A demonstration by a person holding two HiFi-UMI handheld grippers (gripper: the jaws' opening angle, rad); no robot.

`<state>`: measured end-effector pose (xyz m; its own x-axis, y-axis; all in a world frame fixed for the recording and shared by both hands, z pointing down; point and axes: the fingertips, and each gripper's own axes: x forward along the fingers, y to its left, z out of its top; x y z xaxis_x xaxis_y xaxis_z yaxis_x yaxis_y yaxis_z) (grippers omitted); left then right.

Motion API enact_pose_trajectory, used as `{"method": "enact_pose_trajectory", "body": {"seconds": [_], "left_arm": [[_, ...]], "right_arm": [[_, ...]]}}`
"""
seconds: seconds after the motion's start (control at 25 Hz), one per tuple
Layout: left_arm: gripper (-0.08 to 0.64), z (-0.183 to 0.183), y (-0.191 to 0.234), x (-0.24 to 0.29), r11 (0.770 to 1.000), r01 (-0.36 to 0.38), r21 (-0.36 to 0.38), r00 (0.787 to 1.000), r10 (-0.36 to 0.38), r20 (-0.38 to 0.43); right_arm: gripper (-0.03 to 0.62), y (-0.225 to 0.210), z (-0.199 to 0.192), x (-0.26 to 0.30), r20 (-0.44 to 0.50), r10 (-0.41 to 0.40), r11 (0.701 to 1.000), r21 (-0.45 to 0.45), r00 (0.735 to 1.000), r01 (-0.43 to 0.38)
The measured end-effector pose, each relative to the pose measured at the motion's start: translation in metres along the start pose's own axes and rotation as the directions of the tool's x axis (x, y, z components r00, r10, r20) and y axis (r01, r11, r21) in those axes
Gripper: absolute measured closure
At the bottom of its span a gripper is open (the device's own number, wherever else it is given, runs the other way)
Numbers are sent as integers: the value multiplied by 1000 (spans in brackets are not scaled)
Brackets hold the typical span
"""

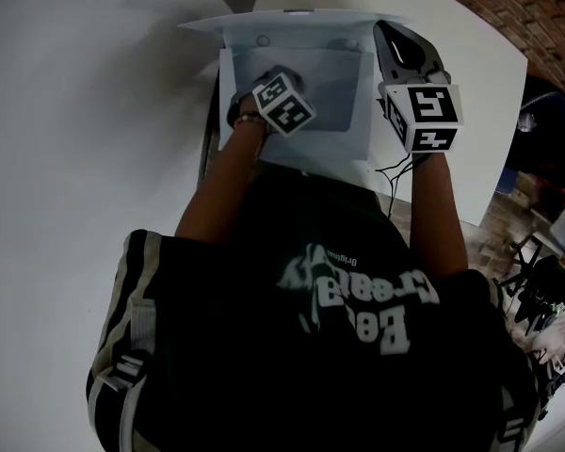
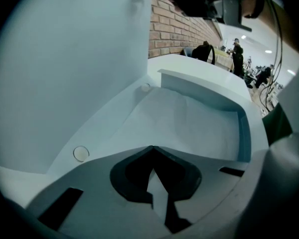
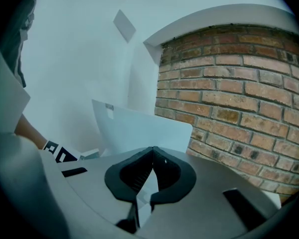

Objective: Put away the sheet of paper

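Note:
A white box (image 1: 292, 155) stands open on the white table (image 1: 75, 111), with the sheet of paper (image 1: 331, 85) lying flat inside it. In the left gripper view the paper (image 2: 184, 123) fills the box floor, and two round snaps (image 2: 80, 153) show beside it. My left gripper (image 2: 152, 148) is shut and reaches into the box just above the paper; its marker cube (image 1: 284, 102) hides the jaws from the head view. My right gripper (image 1: 397, 38) is shut at the right end of the upright lid (image 1: 292, 15), and the lid (image 3: 139, 128) rises right behind its tips.
A brick wall (image 3: 229, 83) runs along the right. Several people (image 2: 236, 54) stand far off behind the table. A thin cable (image 1: 391, 172) hangs at the table's near edge. Dark stands and clutter (image 1: 546, 281) sit on the floor to the right.

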<state>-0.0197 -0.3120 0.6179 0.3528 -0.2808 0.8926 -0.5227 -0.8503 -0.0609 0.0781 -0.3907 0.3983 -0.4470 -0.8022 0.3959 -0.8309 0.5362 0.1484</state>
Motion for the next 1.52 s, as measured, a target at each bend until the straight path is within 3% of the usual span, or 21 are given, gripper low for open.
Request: {"method": "enact_pose_trajectory", "body": {"seconds": [0.32, 0.64, 1.16, 1.52], "left_arm": [[559, -13, -21, -6, 999, 41, 31, 997, -39, -68], [558, -6, 11, -6, 997, -78, -1, 996, 78, -44], [559, -23, -12, -5, 1000, -11, 2, 990, 11, -140], [559, -19, -4, -17, 999, -51, -4, 991, 50, -124]], "right_arm": [[598, 9, -2, -6, 12, 25, 1000, -11, 1000, -25], [598, 11, -6, -11, 12, 33, 999, -14, 999, -33], [598, 11, -7, -18, 25, 47, 999, -16, 999, -47], [598, 12, -3, -22, 44, 54, 998, -24, 998, -53]]}}
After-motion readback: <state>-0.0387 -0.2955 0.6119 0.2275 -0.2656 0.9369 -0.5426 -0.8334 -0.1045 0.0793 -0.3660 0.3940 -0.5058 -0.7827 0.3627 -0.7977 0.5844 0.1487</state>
